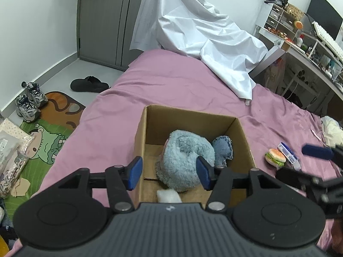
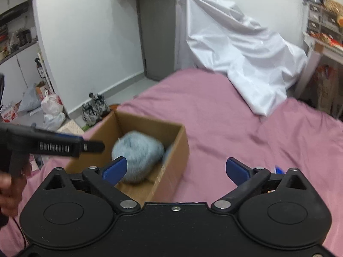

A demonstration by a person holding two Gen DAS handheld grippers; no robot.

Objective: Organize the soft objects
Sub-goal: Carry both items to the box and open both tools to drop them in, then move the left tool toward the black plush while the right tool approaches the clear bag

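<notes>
From the left wrist, our left gripper [image 1: 169,172] hangs half open and empty over the cardboard box [image 1: 140,141], where the blue plush [image 1: 184,150] lies. From the blurred right wrist, our right gripper [image 2: 175,168] seems wide open, holding nothing; we should withdraw gently, sparing the box.

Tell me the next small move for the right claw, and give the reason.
Probably swing the open right claw over to the small toy hamburger on the pink bedsheet. The fluffy light-blue plush already sits inside the brown cardboard box, nothing lies between the claw's pads, and the hamburger remains outside, right beside the box.
</notes>
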